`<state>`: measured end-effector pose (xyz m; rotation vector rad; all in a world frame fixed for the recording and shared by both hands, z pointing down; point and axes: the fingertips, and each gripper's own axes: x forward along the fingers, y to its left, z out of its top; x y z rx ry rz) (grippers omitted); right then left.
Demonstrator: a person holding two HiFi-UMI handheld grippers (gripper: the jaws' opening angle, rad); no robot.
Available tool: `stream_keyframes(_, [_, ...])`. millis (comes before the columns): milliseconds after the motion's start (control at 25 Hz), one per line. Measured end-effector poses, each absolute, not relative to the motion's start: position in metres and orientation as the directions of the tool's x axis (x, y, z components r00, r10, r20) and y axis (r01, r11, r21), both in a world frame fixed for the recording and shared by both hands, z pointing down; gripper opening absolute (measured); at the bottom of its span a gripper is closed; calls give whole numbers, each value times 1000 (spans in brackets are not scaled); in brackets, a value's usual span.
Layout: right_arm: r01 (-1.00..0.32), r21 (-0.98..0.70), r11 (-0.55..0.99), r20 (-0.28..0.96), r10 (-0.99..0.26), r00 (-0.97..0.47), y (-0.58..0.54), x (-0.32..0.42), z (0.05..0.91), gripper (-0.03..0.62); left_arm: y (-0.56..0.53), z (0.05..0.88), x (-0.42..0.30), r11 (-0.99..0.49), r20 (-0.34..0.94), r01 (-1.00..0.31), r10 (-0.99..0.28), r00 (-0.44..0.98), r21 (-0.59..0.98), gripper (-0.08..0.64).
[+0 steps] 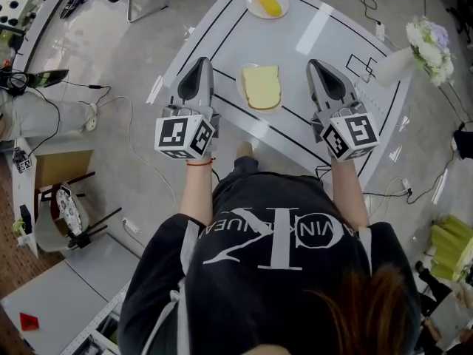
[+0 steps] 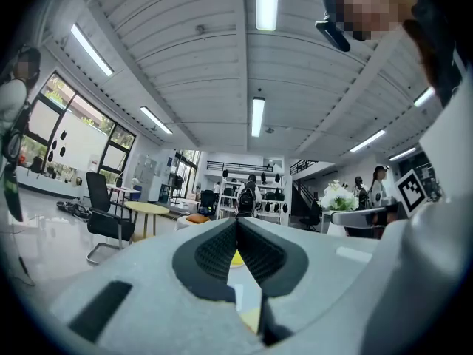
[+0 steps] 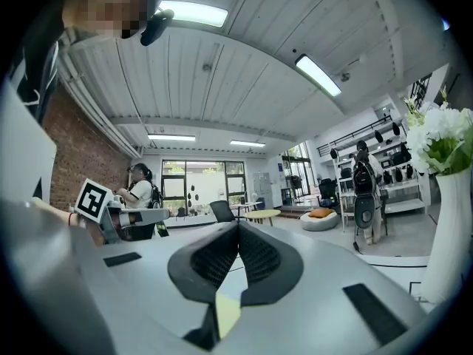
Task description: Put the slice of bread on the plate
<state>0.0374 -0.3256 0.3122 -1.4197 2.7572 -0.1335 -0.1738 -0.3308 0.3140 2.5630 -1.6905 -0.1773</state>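
Note:
A pale yellow slice of bread [image 1: 261,86] lies flat on a small white plate [image 1: 241,87] in the middle of the white table [image 1: 310,32]. My left gripper [image 1: 200,65] hovers just left of the plate and my right gripper [image 1: 317,66] just right of it. Both point away from me and neither touches the bread. In the left gripper view the jaws [image 2: 238,221] meet at their tips with nothing between them. The right gripper [image 3: 238,225] is likewise shut and empty. A corner of the bread [image 3: 228,313] shows below its pads.
A second white plate [image 1: 253,7] with a yellow food item [image 1: 267,1] sits at the table's far end. A white vase of flowers [image 1: 425,43] stands off the table's right side. Black lines mark the tabletop. Cables, chairs and a cardboard box lie on the floor to the left.

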Motion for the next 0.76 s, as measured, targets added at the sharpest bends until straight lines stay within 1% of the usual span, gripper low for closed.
stream_keyframes(760, [-811, -72, 580, -35, -814, -579, -322, 33, 300, 0, -327, 298, -182, -393, -92, -912, -919, 384, 113, 8])
